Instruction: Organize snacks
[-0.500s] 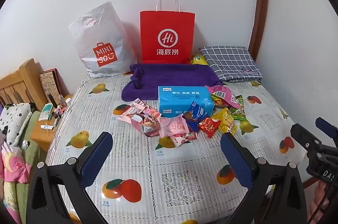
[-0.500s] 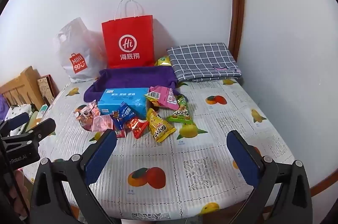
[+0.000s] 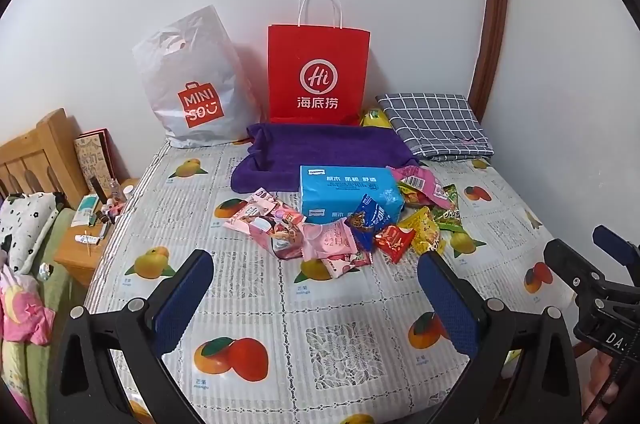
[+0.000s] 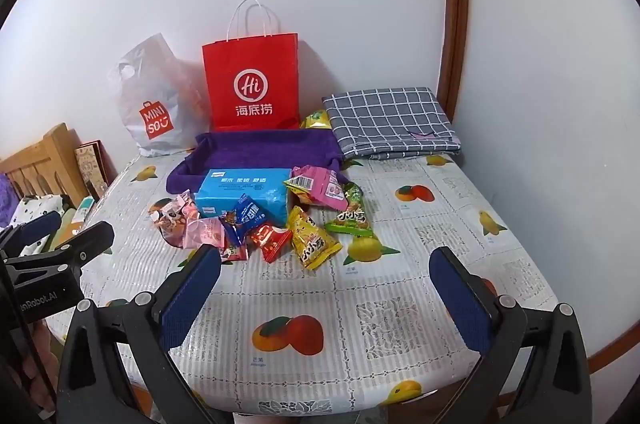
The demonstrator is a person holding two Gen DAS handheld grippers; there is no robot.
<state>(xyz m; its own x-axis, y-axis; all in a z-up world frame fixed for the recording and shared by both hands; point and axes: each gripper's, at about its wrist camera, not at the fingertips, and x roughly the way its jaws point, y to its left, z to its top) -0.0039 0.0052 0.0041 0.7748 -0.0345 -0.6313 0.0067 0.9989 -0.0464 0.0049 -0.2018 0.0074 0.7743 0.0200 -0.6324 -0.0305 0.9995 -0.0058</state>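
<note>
Both views look forward and downward along a pair of wide-spread blue-padded fingers over the near edge of a table with a fruit-print cover. The left view sits toward the table's left side; the snack pile lies beyond and between its fingertips, and the right gripper pokes in past its right finger. The right view sits further right, with the pile beyond its left finger and the left gripper at its left edge. Both share the pile, the red bag and the back wall.

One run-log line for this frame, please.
left claw: open, empty | right claw: open, empty | snack pile: untouched on table | stage: pre-grasp
</note>
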